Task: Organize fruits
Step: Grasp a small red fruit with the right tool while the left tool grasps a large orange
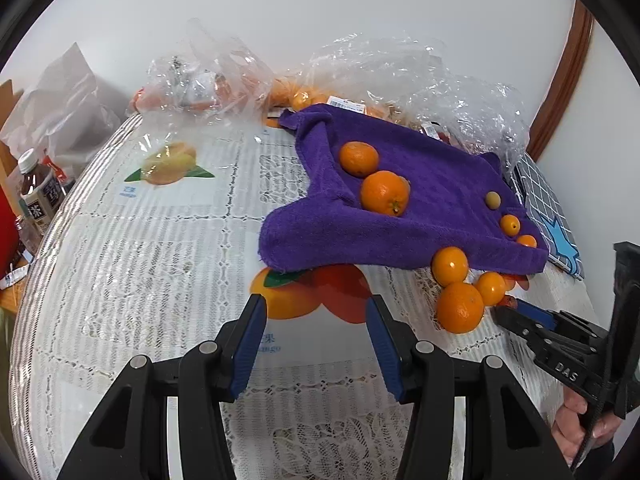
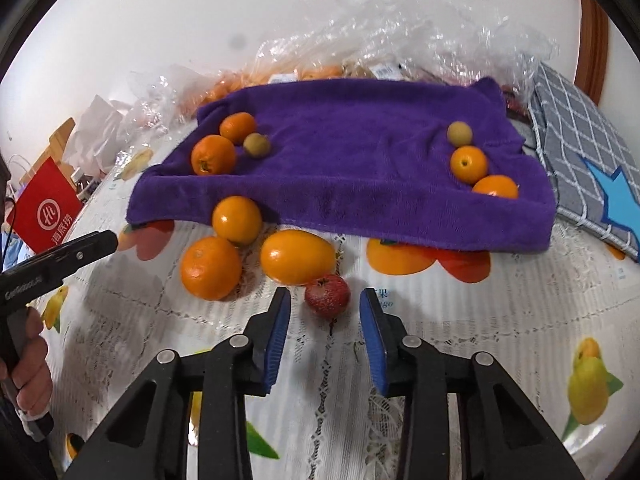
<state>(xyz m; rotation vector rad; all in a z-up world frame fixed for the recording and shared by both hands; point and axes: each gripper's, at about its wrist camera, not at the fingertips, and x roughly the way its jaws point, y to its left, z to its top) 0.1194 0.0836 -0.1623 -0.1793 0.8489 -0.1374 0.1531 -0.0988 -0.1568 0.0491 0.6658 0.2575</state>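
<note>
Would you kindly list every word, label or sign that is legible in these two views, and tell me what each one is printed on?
"DAS": right gripper, on its black body.
"茶": label of the bottle.
"Mango": tablecloth, under the printed fruit, partly covered in both views.
"海底捞" beneath a round white logo: red bag.
White lettering on the left gripper: too blurred to read.
Price stickers on the plastic bags: too small to read.

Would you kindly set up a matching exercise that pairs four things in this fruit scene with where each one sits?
Things:
1. small red fruit
2. purple towel
3. grey checked cloth
4. red bag

Places:
A. far left, off the table
B. between the right gripper fingers
C. right of the towel
D. under several oranges

Pairs: 1-B, 2-D, 3-C, 4-A
</note>
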